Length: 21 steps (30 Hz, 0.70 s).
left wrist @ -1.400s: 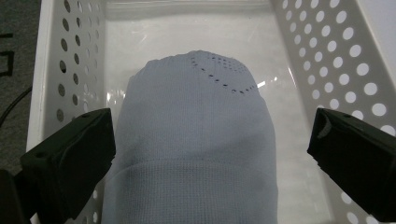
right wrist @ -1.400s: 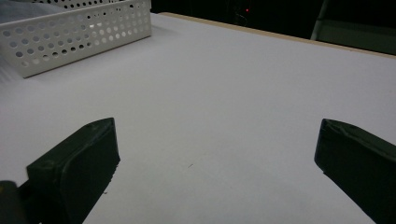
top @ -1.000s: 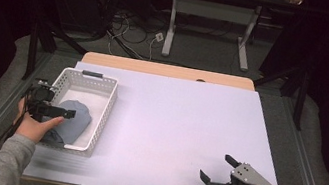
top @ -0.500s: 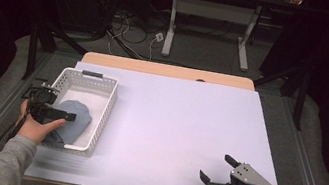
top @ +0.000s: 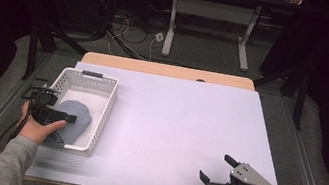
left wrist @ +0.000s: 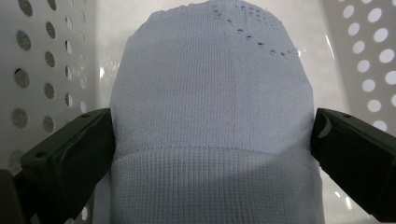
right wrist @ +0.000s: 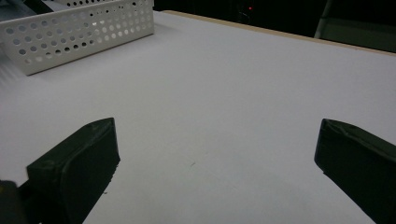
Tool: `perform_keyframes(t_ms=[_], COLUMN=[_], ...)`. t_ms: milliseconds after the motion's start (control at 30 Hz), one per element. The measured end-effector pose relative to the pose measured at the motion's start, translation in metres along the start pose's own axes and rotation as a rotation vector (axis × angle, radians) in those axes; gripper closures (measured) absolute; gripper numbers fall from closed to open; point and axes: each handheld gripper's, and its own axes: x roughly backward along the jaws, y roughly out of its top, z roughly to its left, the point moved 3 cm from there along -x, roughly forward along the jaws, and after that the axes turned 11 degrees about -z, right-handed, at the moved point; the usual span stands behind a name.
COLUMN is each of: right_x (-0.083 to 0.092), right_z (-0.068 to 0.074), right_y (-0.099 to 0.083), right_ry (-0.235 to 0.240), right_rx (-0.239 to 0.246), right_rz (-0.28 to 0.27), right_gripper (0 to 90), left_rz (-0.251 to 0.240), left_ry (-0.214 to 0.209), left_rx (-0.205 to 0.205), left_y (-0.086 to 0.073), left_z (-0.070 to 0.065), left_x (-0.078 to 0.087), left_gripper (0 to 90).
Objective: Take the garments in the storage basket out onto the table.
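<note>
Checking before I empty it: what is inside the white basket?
A blue-grey knitted hat lies in the white basket, between the left gripper jaws. Whatever lies beneath it is covered.

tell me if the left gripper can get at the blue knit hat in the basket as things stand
Probably yes. The left gripper is already inside the white basket, its jaws spread wide on either side of the blue knit hat with nothing between them. Closing should catch it.

Bright table, dark room around you.
Your overhead light floods the white table (top: 172, 124) evenly, leaving soft shadows at its near edge; the floor beyond falls nearly black. Close up, your knit cap (left wrist: 210, 116) is sharp, though the basket wall (left wrist: 37, 70) glares and the jaws blur.
</note>
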Motion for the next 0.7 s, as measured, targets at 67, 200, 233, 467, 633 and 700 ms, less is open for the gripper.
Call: perform_keyframes(t_ms=[67,200,233,467,633,700], right_x=[0.0001,0.0,0.0001,0.0,-0.0002,-0.0002], right_z=[0.0003,0.0,0.0001,-0.0001,-0.0002,0.0], right_y=[-0.0001,-0.0001,-0.0002,-0.0003,-0.0003,-0.0004], right_ry=[0.001,0.001,0.002,0.005,0.008,0.007], right_rx=[-0.002,0.001,-0.003,0.003,0.004,0.001], right_rz=[0.001,-0.001,0.002,0.005,0.003,0.006], right_gripper=[0.0,0.0,0.0,0.0,0.0,0.0], left_rz=[0.003,0.018,0.023,0.034,0.048,0.043], left_ry=[0.0,-0.002,-0.008,-0.009,-0.002,0.0], left_rx=[-0.003,-0.001,0.0,0.004,-0.002,-0.003], left_y=[-0.0003,-0.0011,-0.0012,-0.0017,-0.0021,-0.0024], left_z=[0.0003,0.0006,0.0009,0.0021,0.0019,0.0018], left_x=[-0.0006,-0.0017,-0.0021,-0.004,-0.0036,-0.0038], left_gripper=[0.6,0.6,0.6,1.4,3.9,5.6])
